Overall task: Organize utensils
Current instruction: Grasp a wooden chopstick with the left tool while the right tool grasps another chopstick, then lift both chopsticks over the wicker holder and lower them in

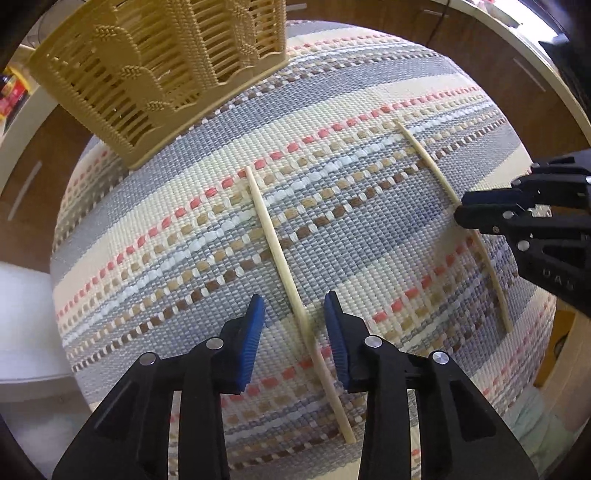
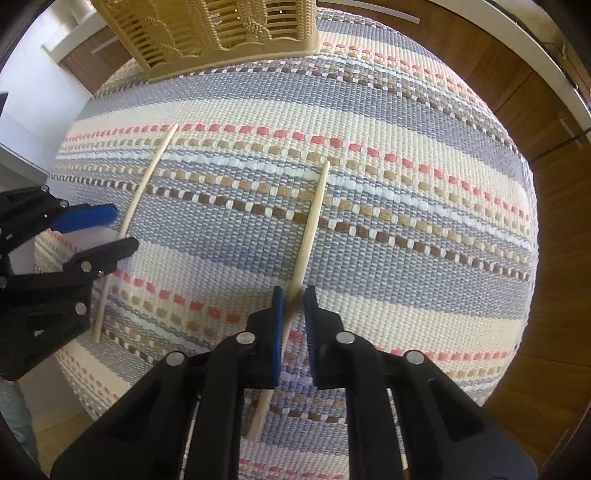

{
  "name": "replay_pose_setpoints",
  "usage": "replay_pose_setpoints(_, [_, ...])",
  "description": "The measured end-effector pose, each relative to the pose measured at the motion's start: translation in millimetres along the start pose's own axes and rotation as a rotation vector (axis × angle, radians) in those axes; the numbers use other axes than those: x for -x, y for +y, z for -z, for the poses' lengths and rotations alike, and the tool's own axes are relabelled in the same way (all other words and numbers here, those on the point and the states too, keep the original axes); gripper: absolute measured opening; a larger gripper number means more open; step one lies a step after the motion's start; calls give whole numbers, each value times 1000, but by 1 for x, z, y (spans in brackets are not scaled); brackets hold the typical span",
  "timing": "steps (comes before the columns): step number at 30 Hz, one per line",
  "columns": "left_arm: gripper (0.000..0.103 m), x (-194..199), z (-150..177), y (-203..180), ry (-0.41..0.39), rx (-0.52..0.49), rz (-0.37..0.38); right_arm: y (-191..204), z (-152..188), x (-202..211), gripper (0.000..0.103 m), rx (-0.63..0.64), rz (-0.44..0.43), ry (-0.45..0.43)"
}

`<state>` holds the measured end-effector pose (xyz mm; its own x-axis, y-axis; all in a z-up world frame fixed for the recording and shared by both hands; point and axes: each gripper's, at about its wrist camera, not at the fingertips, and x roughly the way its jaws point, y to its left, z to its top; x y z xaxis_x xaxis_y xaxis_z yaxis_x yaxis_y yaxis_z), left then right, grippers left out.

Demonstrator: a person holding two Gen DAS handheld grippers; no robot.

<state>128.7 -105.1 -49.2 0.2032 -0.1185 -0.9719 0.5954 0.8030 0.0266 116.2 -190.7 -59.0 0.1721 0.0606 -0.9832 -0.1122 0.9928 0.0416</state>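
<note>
Two pale wooden chopsticks lie apart on a striped woven mat (image 1: 369,236). My left gripper (image 1: 295,299) points down over the left chopstick (image 1: 273,243), its blue pads open on either side with a gap to the stick. The right gripper (image 2: 293,291) has its pads shut on the lower part of the right chopstick (image 2: 316,210), which still rests on the mat. In the left wrist view the right gripper (image 1: 460,208) comes in from the right, on the right chopstick (image 1: 424,158). In the right wrist view the left gripper (image 2: 122,229) straddles the left chopstick (image 2: 147,177).
A tan slatted plastic basket (image 1: 155,74) stands at the mat's far edge, also in the right wrist view as the basket (image 2: 221,33). Brown wooden cabinet fronts (image 2: 535,332) and a white counter edge surround the mat (image 2: 406,184).
</note>
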Motion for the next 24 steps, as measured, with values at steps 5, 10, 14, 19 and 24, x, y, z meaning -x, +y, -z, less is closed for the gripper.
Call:
replay_pose_setpoints(5, [7,-3,-15,-22,47,-44,-17,2,1,-3,6,17,9,9])
replay_pose_setpoints(10, [2,-3,-19,-27,14,-6,8,-2,4,-2,5,8,-37,11])
replay_pose_setpoints(14, [2,5,-13,-19,-71,38,78,-7,7,3,4,13,-62,-3])
replay_pose_setpoints(19, [2,35,-9,-8,-188,84,109,-9,10,20,4,25,-88,-49])
replay_pose_setpoints(24, [2,77,-2,14,-341,130,129,-10,8,54,4,36,-120,-133])
